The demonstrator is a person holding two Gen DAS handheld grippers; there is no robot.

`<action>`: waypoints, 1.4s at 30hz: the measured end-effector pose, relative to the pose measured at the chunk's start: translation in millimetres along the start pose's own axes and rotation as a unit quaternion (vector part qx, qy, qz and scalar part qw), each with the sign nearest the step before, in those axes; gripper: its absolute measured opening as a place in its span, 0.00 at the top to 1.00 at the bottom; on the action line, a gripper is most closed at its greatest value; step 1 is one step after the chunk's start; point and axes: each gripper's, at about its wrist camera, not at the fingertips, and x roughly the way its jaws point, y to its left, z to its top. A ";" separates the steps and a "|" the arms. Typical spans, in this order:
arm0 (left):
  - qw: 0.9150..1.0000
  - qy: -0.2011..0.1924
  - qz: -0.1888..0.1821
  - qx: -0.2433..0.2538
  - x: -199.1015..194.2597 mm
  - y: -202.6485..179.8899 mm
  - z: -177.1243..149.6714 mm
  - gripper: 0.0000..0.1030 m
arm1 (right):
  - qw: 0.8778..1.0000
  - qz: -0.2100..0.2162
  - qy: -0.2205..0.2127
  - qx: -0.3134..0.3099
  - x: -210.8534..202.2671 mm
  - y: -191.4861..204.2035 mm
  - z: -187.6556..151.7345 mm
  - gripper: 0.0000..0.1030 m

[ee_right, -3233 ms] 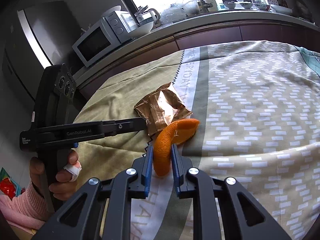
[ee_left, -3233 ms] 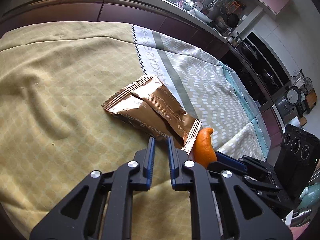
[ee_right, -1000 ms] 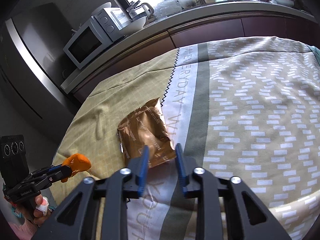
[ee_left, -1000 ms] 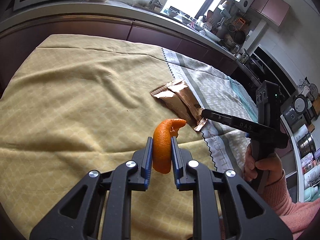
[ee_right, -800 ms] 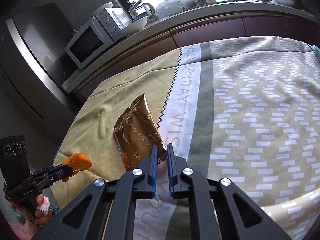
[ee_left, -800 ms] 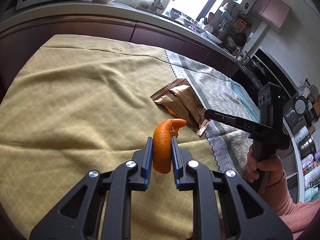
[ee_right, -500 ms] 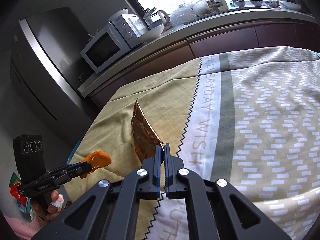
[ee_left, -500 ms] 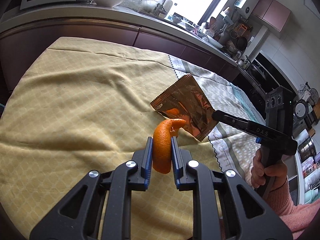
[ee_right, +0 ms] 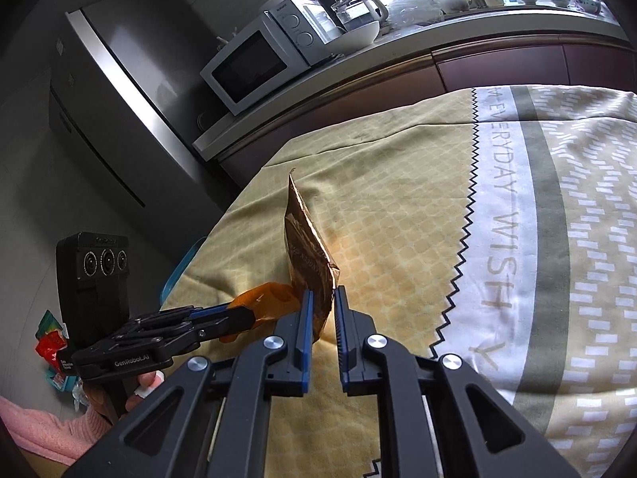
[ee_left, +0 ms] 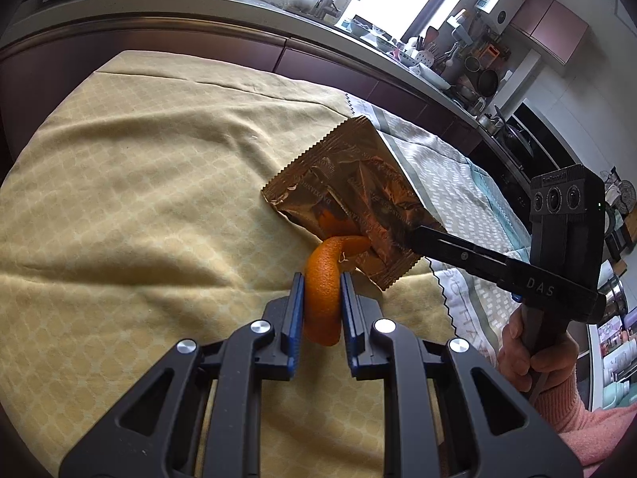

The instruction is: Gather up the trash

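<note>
Left wrist view: hold orange peel (ee_left: 323,290) pinched in left gripper (ee_left: 321,306), keep brown wrapper (ee_left: 350,199) at one o'clock squeezed tight in right gripper (ee_left: 414,235), lift both slowly.

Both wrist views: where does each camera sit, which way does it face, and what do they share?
Left wrist: on the left gripper, looking down along its fingers at the peel it grips, over the cloth; the right hand shows.
Right wrist: on the right gripper, facing the wrapper it pinches; the left hand shows.
Shared: peel, wrapper, cloth, each other's gripper.
</note>
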 end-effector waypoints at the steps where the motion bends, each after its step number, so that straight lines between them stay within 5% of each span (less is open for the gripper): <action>1: 1.000 -0.001 0.000 -0.001 -0.6 0.5 0.5 0.83 | 1.000 0.000 -0.002 -0.002 -0.1 1.3 0.1 0.98; 14: 0.999 -0.038 0.033 0.013 -32.1 -1.1 1.6 0.83 | 0.999 0.012 -0.035 -0.017 -11.4 19.8 11.7 0.99; 42: 0.993 -0.087 0.081 -0.019 -102.8 35.2 -18.0 0.83 | 0.997 0.058 -0.004 -0.047 32.5 75.6 16.1 0.99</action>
